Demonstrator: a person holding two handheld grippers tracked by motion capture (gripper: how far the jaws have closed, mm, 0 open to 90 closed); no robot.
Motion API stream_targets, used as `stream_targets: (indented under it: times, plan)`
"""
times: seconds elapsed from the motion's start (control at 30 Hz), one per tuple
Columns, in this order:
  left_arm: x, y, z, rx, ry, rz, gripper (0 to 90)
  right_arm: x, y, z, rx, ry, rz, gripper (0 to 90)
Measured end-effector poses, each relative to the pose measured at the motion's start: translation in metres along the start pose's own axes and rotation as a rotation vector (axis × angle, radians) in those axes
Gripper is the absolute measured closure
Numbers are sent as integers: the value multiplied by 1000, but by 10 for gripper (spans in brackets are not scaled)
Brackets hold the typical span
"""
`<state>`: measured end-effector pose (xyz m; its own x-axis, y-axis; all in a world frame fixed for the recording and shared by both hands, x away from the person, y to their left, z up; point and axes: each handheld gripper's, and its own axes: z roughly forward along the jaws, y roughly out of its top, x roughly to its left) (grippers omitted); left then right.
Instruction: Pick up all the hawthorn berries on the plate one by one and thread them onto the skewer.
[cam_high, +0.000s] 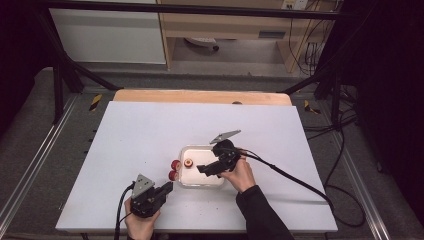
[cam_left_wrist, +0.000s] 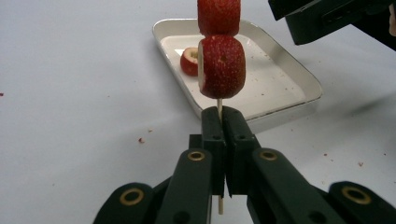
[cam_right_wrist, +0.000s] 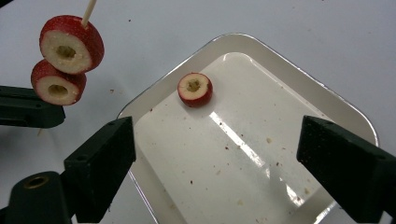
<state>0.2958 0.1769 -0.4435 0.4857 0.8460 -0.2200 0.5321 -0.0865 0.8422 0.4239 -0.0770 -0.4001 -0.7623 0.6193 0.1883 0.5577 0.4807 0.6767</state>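
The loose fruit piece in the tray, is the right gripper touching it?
Apart. The right gripper view shows the right gripper open over the tray, with bare tray between its jaws and the fruit piece.

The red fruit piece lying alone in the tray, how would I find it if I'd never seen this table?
Look for the shallow white tray in the middle of the white table. Near one corner of it lies a single red fruit piece, round with a pale hollow centre. The other two red pieces are threaded on a wooden skewer outside the tray; this one lies loose.
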Motion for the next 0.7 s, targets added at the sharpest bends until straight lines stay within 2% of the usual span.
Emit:
stream_targets:
  times: [0.3, 0.43, 0.53, 0.7]
  plan:
    - [10, -5, -3, 17, 28, -12, 882, 5, 21, 24, 110, -3, -91, 175]
    - [13, -5, -4, 18, 39, -8, 882, 8, 28, 36, 154, 6, -106, 214]
    - [16, -5, -4, 19, 50, -10, 882, 9, 31, 41, 166, 14, -107, 246]
    - [19, -6, -6, 21, 51, -14, 882, 8, 42, 52, 213, 8, -118, 341]
